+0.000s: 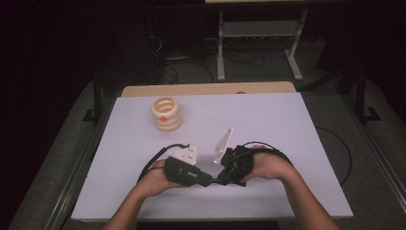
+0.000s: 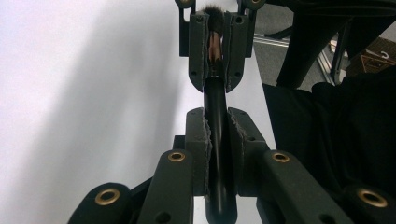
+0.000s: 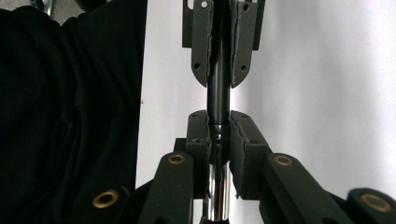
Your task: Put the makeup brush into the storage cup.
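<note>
Black brush (image 2: 215, 116) spans between my grippers near the table's (image 1: 297, 158) front edge: my left gripper (image 2: 217, 123) clamps the handle, my right gripper (image 3: 218, 122) clamps the shiny ferrule end, so it stays level while I reposition my grip.

Dim room, grey carpet (image 1: 57, 158), white table (image 1: 268, 124), metal-legged bench (image 1: 258, 33) behind, floor cables (image 1: 239, 57).

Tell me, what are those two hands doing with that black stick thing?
A person holds a gripper in each hand, and both are clamped on one brush. The left gripper grips the black handle; the right gripper grips the end with the shiny metal collar and bristles. They meet low over the white table. A cream ringed holder stands farther back.
</note>
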### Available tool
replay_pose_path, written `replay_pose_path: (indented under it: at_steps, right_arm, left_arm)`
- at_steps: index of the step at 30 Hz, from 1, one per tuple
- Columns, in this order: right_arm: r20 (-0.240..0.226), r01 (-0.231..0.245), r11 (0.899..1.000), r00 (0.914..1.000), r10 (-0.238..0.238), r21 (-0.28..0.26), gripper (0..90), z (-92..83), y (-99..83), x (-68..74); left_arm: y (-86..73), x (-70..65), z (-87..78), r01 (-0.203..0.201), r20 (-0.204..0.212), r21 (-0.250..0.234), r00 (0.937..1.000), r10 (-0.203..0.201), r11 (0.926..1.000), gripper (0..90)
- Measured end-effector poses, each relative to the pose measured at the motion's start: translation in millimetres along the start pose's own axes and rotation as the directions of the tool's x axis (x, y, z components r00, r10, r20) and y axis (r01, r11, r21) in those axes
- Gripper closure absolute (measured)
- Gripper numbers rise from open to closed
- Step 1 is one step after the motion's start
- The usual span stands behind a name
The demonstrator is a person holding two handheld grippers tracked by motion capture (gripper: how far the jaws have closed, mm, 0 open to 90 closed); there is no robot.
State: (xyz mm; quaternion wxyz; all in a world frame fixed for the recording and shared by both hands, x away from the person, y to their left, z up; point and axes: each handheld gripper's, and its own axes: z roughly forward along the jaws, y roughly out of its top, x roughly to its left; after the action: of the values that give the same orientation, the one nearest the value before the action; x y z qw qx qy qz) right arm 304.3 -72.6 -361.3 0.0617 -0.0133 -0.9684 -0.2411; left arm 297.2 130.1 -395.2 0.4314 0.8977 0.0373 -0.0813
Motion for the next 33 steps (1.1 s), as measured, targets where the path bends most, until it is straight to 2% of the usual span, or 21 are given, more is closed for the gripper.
replay_pose_path:
  at_steps: [3, 4, 5, 6, 7, 9, 10, 12, 13, 16, 19, 24, 33]
  right_arm:
    - [0.023, -0.012, 0.999, 0.9996, 0.013, -0.038, 61.9, -3.3, -3.3, -2.1]
    - [0.026, -0.015, 0.998, 0.9995, 0.017, -0.056, 58.3, -5.2, -5.0, -3.6]
    - [0.020, -0.041, 0.995, 0.9988, 0.044, -0.095, 51.4, -10.6, -8.9, -4.7]
    - [0.020, -0.041, 0.995, 0.9988, 0.044, -0.095, 51.4, -10.6, -8.9, -4.7]
    - [0.008, -0.041, 0.990, 0.9990, 0.043, -0.135, 48.6, -15.8, -13.5, -6.8]
    - [0.005, -0.038, 0.988, 0.9992, 0.039, -0.150, 48.5, -17.6, -15.2, -7.8]
    - [0.007, -0.022, 0.983, 0.9997, 0.023, -0.184, 48.5, -19.8, -17.4, -9.7]
    - [-0.003, -0.034, 0.978, 0.9994, 0.034, -0.206, 49.0, -23.4, -20.1, -8.6]
    - [0.013, -0.005, 0.974, 0.9999, 0.009, -0.226, 50.1, -24.8, -20.8, -8.7]
    - [0.018, -0.003, 0.972, 0.9998, 0.008, -0.236, 51.5, -26.2, -20.9, -7.9]
    - [0.025, 0.006, 0.968, 0.9997, 0.000, -0.251, 53.9, -27.8, -20.9, -7.2]
    - [0.016, 0.007, 0.972, 0.9999, -0.003, -0.237, 57.4, -26.5, -21.3, -6.3]
    - [0.004, 0.011, 0.977, 0.9999, -0.011, -0.213, 62.6, -22.1, -21.2, -5.7]
  left_arm:
    - [-0.5, 0.1, -2.6, -0.009, 0.002, -0.008, 1.0000, 0.009, 0.9999, 79.6]
    - [-0.6, 0.6, -3.5, -0.024, -0.004, -0.010, 0.9997, 0.024, 0.9997, 79.6]
    - [-1.1, -0.2, -3.8, -0.015, -0.007, -0.024, 0.9999, 0.015, 0.9996, 79.6]
    - [-1.6, 0.4, -4.8, -0.022, -0.011, -0.025, 0.9997, 0.021, 0.9994, 79.6]
    - [-2.6, 0.4, -5.8, -0.020, -0.016, -0.037, 0.9997, 0.020, 0.9991, 79.6]
    - [-4.8, 1.1, -8.1, -0.024, -0.025, -0.063, 0.9994, 0.022, 0.9977, 79.6]
    - [-5.6, 1.4, -9.2, -0.026, -0.031, -0.074, 0.9992, 0.024, 0.9969, 79.6]
    - [-7.7, 1.2, -11.6, -0.026, -0.039, -0.109, 0.9990, 0.022, 0.9937, 79.6]
    - [-8.4, 1.8, -12.9, -0.033, -0.044, -0.121, 0.9986, 0.028, 0.9921, 79.6]
    - [-11.0, 1.3, -15.6, -0.016, -0.032, -0.159, 0.9994, 0.011, 0.9872, 79.6]
    - [-13.3, 0.7, -15.3, -0.011, -0.022, -0.163, 0.9997, 0.008, 0.9866, 79.6]
    - [-14.0, 0.1, -13.6, -0.010, -0.016, -0.160, 0.9998, 0.008, 0.9870, 79.6]
    - [-14.1, 0.8, -17.9, -0.016, -0.018, -0.182, 0.9998, 0.013, 0.9831, 79.6]
